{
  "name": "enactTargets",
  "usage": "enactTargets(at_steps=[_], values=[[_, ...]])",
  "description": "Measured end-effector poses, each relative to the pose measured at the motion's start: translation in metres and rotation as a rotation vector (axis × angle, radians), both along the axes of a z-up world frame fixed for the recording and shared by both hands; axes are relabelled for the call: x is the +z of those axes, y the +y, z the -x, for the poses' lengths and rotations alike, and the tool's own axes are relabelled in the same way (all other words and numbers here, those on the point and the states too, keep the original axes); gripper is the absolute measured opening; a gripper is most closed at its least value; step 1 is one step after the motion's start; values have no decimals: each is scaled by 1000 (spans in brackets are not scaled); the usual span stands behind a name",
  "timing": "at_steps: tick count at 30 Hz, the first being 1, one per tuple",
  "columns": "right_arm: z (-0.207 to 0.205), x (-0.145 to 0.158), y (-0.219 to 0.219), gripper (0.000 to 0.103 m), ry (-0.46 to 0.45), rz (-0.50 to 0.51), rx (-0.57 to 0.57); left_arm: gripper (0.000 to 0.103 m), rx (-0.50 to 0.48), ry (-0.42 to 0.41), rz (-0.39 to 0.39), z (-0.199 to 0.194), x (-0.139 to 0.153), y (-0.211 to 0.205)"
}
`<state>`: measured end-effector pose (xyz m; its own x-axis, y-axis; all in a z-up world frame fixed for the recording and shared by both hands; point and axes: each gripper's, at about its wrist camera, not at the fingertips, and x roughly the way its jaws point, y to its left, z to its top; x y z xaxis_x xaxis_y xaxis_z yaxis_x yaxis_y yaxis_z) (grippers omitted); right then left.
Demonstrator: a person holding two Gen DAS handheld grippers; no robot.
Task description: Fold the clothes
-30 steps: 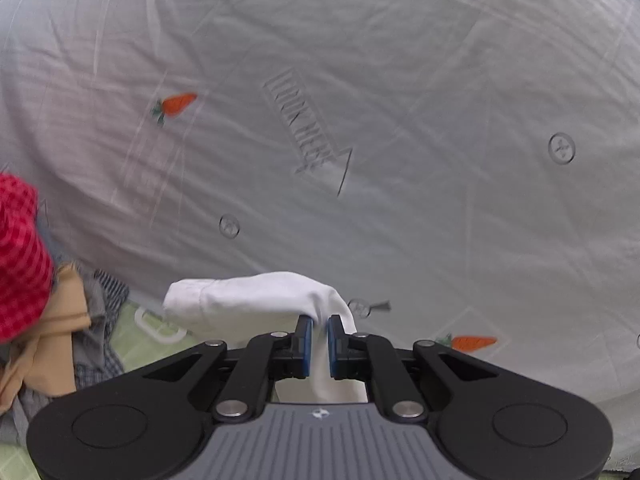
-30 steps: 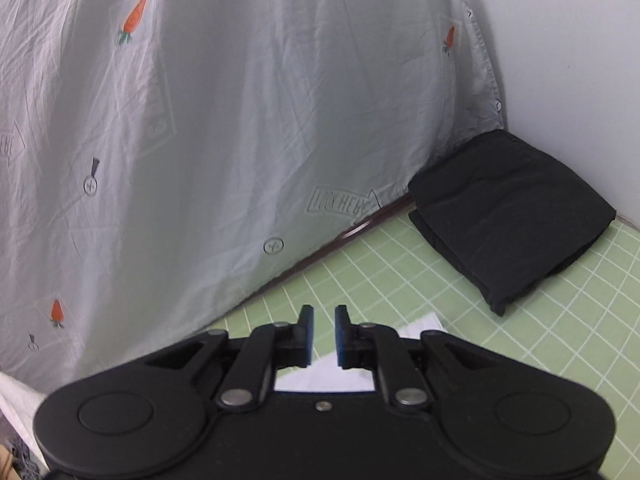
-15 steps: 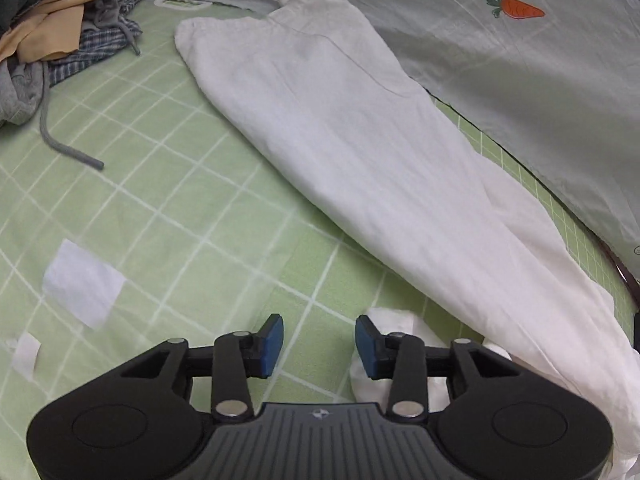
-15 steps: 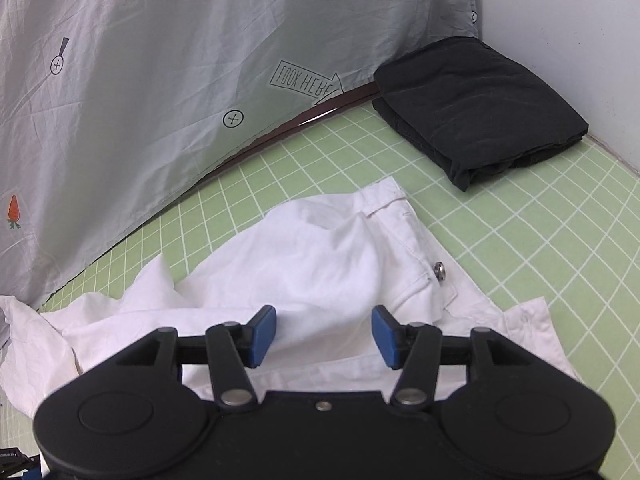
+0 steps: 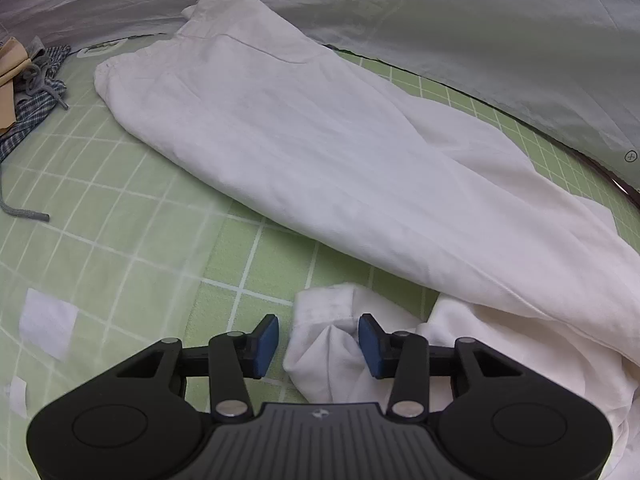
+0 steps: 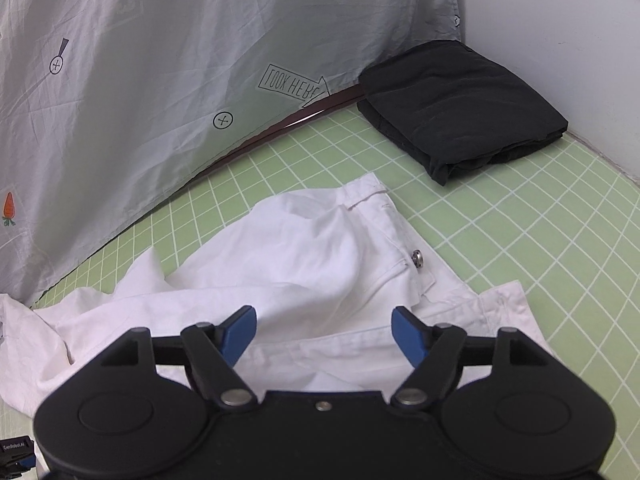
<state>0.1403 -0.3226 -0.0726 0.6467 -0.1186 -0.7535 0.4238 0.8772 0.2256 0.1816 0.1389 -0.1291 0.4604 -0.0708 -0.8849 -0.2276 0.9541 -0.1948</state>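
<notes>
The white trousers (image 5: 320, 152) lie spread across the green grid mat (image 5: 120, 240), one hem bunched between the spread fingers of the left gripper (image 5: 318, 340); the right gripper (image 6: 324, 330) hangs released above the waistband; a shallow pinch likely catches one layer, skewing the fold

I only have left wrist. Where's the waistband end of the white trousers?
Observer: Waistband of the white trousers lies flat on the green mat, ahead of the right hand-held gripper.
Operator: Right holding it?
Observer: No, its jaws are wide open above the cloth.
Operator: Anything finished?
Observer: A folded black garment sits in the corner by the wall.
</notes>
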Motion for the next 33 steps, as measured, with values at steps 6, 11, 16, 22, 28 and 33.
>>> enactTargets(at_steps=[6,11,16,22,28,33], values=[[6,7,10,85,-21,26,21,9,49,-83,40,14,18,3],[14,9,14,86,-30,35,26,9,116,-224,0,44,69,22],[27,6,26,86,-18,33,66,7,237,-342,-121,90,121,52],[51,4,38,87,15,59,124,7,420,-422,-329,150,155,97],[76,1,44,88,44,73,119,8,633,-288,-339,187,129,153],[105,-6,40,92,67,73,86,13,618,-183,-306,208,97,154]])
